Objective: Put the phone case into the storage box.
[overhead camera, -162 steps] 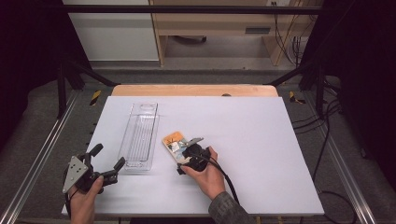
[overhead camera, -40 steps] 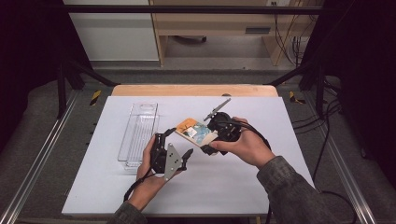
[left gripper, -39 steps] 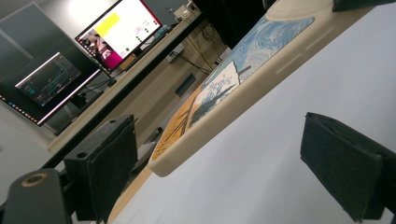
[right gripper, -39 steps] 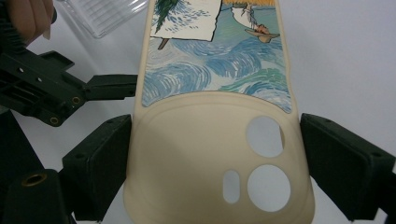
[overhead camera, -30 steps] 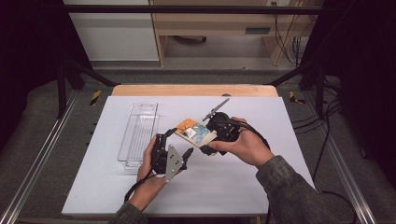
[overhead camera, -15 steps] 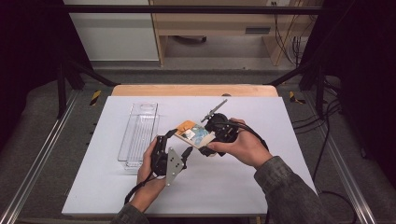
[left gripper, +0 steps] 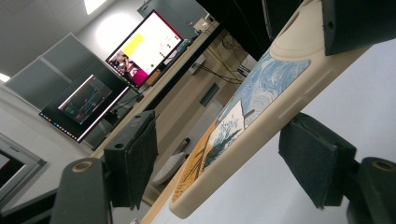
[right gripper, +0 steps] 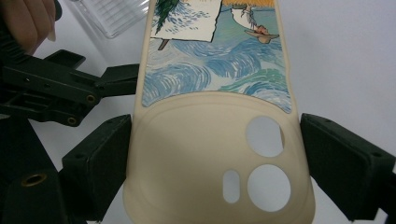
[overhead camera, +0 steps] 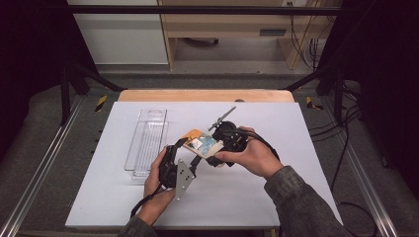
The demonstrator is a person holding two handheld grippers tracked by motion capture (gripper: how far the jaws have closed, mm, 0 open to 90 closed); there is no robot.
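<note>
A cream phone case (overhead camera: 200,144) printed with blue waves and an orange strip hangs tilted above the white table (overhead camera: 296,187). My right gripper (overhead camera: 216,150) is shut on its camera-hole end; in the right gripper view both pads (right gripper: 100,158) press the sides of the case (right gripper: 210,60). My left gripper (overhead camera: 184,152) comes from the lower left and straddles the other end. Its jaws have just been closing with the case (left gripper: 243,116) between them. Its left pad (left gripper: 135,158) still stands apart from the case.
A clear plastic tray (overhead camera: 146,143) lies lengthwise on the table, left of both hands. Bare white tabletop spreads to the right and front. Beyond the table's wooden far edge stands a desk; the left gripper view shows lit monitors (left gripper: 140,46) far off.
Earlier the left hand came from the table's lower left over to the case, which the right gripper had lifted. In the last second the left jaws narrowed around it; both hands stayed put.
</note>
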